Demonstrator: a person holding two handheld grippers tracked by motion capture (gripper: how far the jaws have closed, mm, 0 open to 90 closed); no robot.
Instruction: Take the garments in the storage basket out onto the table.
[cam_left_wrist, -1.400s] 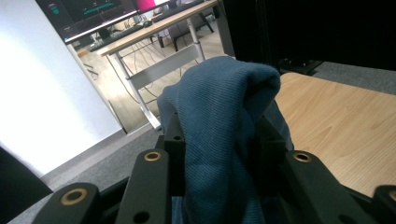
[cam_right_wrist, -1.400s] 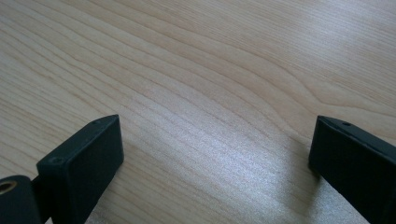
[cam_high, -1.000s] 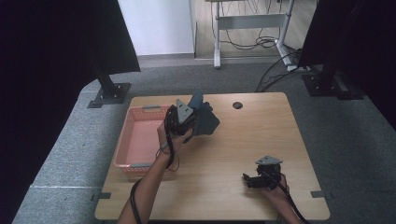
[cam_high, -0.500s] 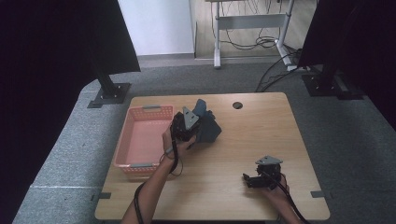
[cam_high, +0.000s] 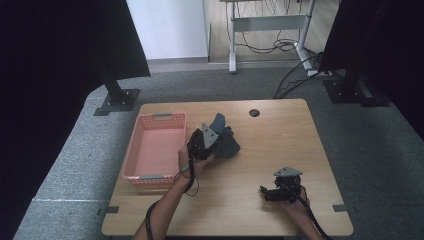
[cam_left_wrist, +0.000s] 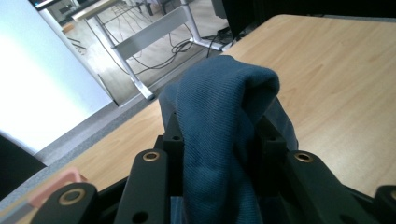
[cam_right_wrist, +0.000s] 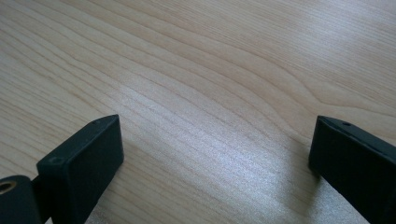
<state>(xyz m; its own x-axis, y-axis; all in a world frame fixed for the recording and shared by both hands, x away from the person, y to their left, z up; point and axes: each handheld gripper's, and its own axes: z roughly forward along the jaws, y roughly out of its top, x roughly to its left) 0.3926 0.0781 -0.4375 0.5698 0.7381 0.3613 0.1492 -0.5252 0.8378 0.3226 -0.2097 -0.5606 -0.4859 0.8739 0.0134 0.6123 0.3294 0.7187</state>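
A dark blue cloth is bunched up just right of the pink basket, near the middle of the wooden table. My left gripper is shut on it, and folds of the cloth stick up between and over the black jaws of the left gripper. The cloth's lower part hangs at or close to the tabletop. My right gripper rests at the table's front right, pointing left. In the right gripper view, the right gripper is open over bare wood, with nothing between its jaws.
The pink basket is shallow and looks empty inside. A round cable hole sits near the table's far edge. Black stands and a desk frame with cables stand on the floor beyond the table.
My left gripper has carried the blue cloth down and a little right, away from the basket's far corner toward the table's middle. The right gripper has stayed put.
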